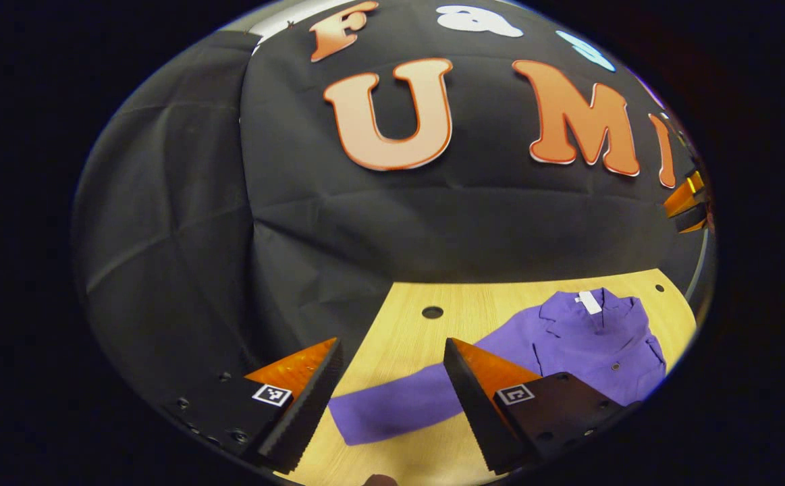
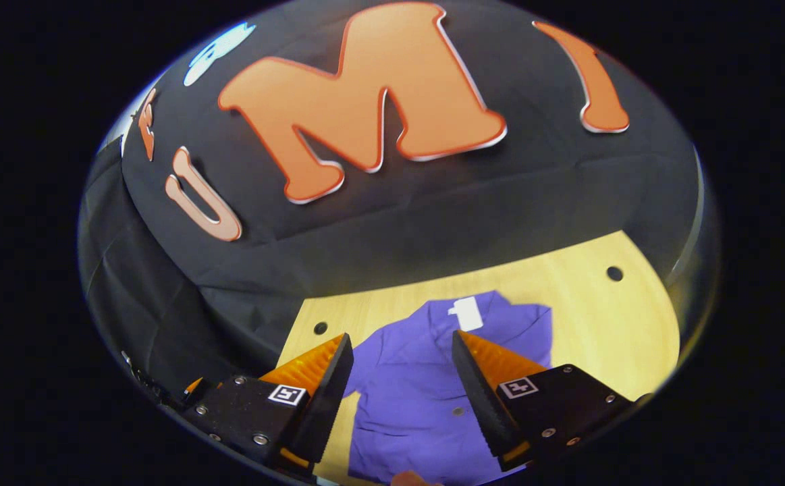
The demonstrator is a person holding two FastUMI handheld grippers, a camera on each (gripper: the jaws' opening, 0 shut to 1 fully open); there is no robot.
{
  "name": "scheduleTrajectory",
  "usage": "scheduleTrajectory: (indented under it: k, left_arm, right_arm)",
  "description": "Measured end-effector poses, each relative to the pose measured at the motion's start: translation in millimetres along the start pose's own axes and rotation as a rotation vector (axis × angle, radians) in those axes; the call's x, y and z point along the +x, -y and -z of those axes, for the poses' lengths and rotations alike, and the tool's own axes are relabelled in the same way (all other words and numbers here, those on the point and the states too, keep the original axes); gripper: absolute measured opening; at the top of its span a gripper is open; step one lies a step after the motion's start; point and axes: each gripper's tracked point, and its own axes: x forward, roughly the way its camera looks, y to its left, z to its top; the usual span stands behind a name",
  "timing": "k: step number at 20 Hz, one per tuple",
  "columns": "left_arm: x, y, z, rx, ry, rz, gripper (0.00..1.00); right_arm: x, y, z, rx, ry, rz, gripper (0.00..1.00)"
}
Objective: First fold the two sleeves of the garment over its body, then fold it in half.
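Shirt (image 1: 588,344), purple and collared, lies flat on the pale wooden surface (image 1: 405,337), close to the black cloth wall (image 1: 298,223) at the back.

In the left gripper view, the left gripper (image 1: 392,378) hangs above the surface with its jaws spread wide and nothing between them. It points forward and slightly down toward the wall. Between and below its fingers runs one sleeve (image 1: 399,405), stretched straight out from the shirt's body toward the near left, its cuff end lying flat on the wood. The fingers do not touch the cloth. At the far right edge of this view a small part of the other gripper shows against the wall.

In the right gripper view, the right gripper (image 2: 402,378) also hovers with jaws spread apart and empty, aimed over the shirt's (image 2: 419,398) body. The collar points toward the wall, with a white tag (image 2: 466,312) inside the neck. Small dark buttons (image 2: 457,410) run down the front. The cloth looks smooth with few creases. Here the shirt's right shoulder ends in a straight edge beside bare wood.

Round holes (image 1: 432,312) dot the surface near the wall, one on each side of the shirt.
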Motion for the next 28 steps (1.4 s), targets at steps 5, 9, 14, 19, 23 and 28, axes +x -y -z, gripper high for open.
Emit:
scheduleTrajectory:
  k: [5, 9, 14, 19, 23, 28]
  left_arm:
    - [32.1, -11.9, 35.1, -0.1, -0.243, -0.003, 0.94]
    - [50.4, -19.3, 81.7, -0.141, -0.46, -0.027, 0.95]
    - [59.8, -29.4, 132.2, -0.213, -0.656, -0.016, 0.96]
    - [78.8, -40.0, 177.7, -0.262, -0.79, -0.01, 0.96]
    - [94.0, -51.9, 210.5, -0.318, -0.887, -0.008, 0.98]
    - [108.9, -61.2, 244.2, -0.33, -0.981, -0.05, 0.98]
  right_arm:
    - [-49.7, 39.7, -31.7, -0.1, 0.163, 0.087, 0.95]
    - [-90.1, 63.6, -48.4, -0.195, 0.288, 0.161, 0.95]
    - [-128.8, 84.6, -53.1, -0.21, 0.349, 0.221, 0.95]
    - [-155.8, 97.0, -58.1, -0.187, 0.409, 0.265, 0.95]
    - [-167.2, 95.9, -50.8, -0.208, 0.419, 0.287, 0.95]
    - [-173.2, 93.5, -40.9, -0.213, 0.407, 0.31, 0.95]
